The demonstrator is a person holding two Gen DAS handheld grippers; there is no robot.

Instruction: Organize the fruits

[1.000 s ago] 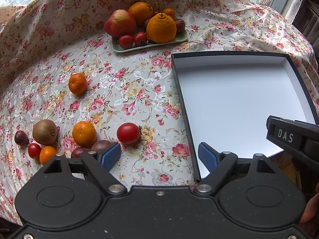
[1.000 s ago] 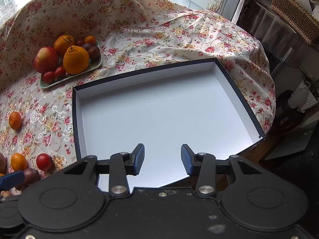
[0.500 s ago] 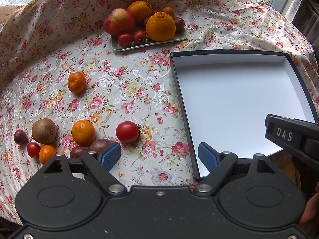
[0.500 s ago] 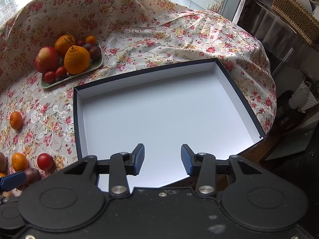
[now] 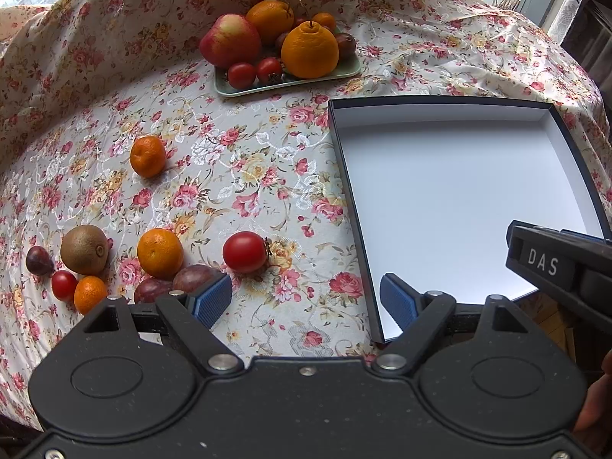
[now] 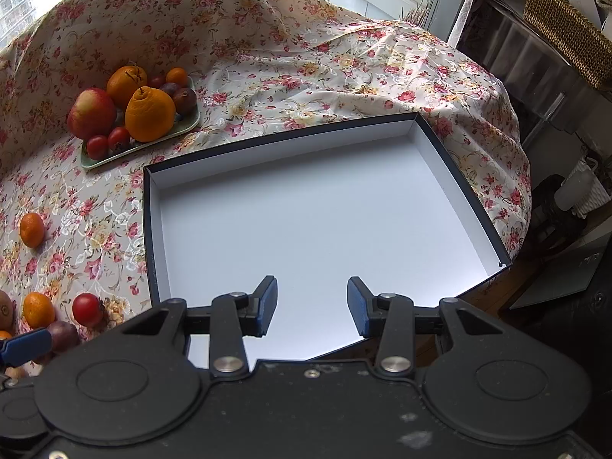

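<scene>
A: What's hidden in the left wrist view?
B: The left gripper covers part of 2 passion fruits, and the box's near corner.
A: And the right wrist view?
B: The kiwi is cut off at the edge.

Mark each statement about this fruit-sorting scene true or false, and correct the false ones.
1. The white box holds no fruit. True.
2. The left claw grips a tomato. False: it is open and holds nothing; the loose tomato lies on the tablecloth.
3. The apple sits on the green tray. True.
4. The kiwi is inside the box. False: it lies on the tablecloth.
5. The right claw is open above the box. True.
</scene>
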